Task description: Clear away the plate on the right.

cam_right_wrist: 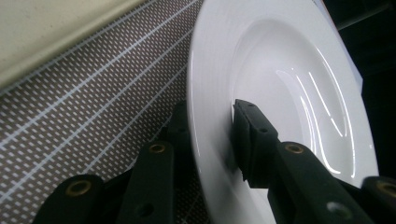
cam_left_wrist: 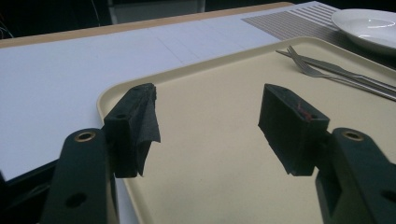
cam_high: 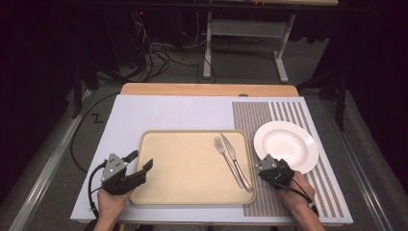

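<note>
Two containers on the table here, a beige tray (cam_high: 187, 168) and a white plate (cam_high: 288, 144), and only one of them has anything in it. The tray sits in the middle of the near half of the light mat and it's holding a fork (cam_high: 226, 156) and a knife (cam_high: 235, 156), both lying on its right side, close side by side, running diagonally with the tines and blade tip pointing far-left and the handles coming back toward the near right corner. Rest of the tray is bare. The plate is just right of the tray on the brown striped placemat (cam_high: 274, 115), a deep one with a wide rim, nothing in it, just some light glare in the bowl.

Right gripper (cam_high: 270, 166) is at the plate's near-left edge. From the right gripper view you can see it's got the rim (cam_right_wrist: 210, 140) between its two pads, one pad on top of the rim on the bowl side, the other tucked underneath against the placemat, so it's pinching the plate's rim. Can't tell if the plate is lifted at all.

Left gripper (cam_high: 137, 161) is at the near left corner of the tray, jaws spread wide with nothing between them. In the left gripper view they hang over the tray's bare surface (cam_left_wrist: 210, 154), with the fork (cam_left_wrist: 317, 70) off at the far right
</note>
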The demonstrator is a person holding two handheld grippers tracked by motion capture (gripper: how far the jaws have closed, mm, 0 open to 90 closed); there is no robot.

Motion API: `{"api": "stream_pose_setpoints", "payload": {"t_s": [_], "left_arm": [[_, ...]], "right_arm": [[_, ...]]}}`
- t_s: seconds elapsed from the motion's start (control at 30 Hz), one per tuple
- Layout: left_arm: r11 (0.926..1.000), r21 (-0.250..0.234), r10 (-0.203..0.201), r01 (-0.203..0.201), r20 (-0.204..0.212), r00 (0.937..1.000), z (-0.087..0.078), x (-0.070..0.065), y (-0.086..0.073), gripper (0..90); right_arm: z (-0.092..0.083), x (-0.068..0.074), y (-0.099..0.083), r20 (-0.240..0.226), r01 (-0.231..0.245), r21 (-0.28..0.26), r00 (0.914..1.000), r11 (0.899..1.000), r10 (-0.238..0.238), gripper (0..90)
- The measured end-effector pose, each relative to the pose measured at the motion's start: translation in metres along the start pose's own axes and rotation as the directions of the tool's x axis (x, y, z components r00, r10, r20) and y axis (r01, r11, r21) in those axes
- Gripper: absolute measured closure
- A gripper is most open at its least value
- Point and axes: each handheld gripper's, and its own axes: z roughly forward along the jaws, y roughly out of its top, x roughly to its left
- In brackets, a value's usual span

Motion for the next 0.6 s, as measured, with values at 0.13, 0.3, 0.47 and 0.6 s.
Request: {"api": "stream_pose_setpoints", "payload": {"t_s": [0.13,0.3,0.47,0.6], "left_arm": [[1.0,-0.001,-0.001,0.001,-0.001,1.0,0.0,0.0,0.0,37.5],[1.0,-0.001,-0.001,0.001,-0.001,1.0,0.0,0.0,0.0,37.4],[1.0,-0.002,-0.003,0.003,-0.002,1.0,0.0,0.001,0.0,37.5],[1.0,-0.001,-0.005,0.005,0.003,1.0,0.0,0.0,0.0,37.5]], "right_arm": [[0.002,0.006,0.002,0.046,0.055,0.021,0.9974,0.998,-0.056,73.8],[0.004,0.011,0.003,0.101,0.133,0.057,0.9853,0.99,-0.138,77.3],[0.005,0.016,0.003,0.146,0.19,0.071,0.9691,0.979,-0.198,80.0],[0.004,0.017,0.003,0.178,0.224,0.073,0.9559,0.972,-0.234,82.1]]}}
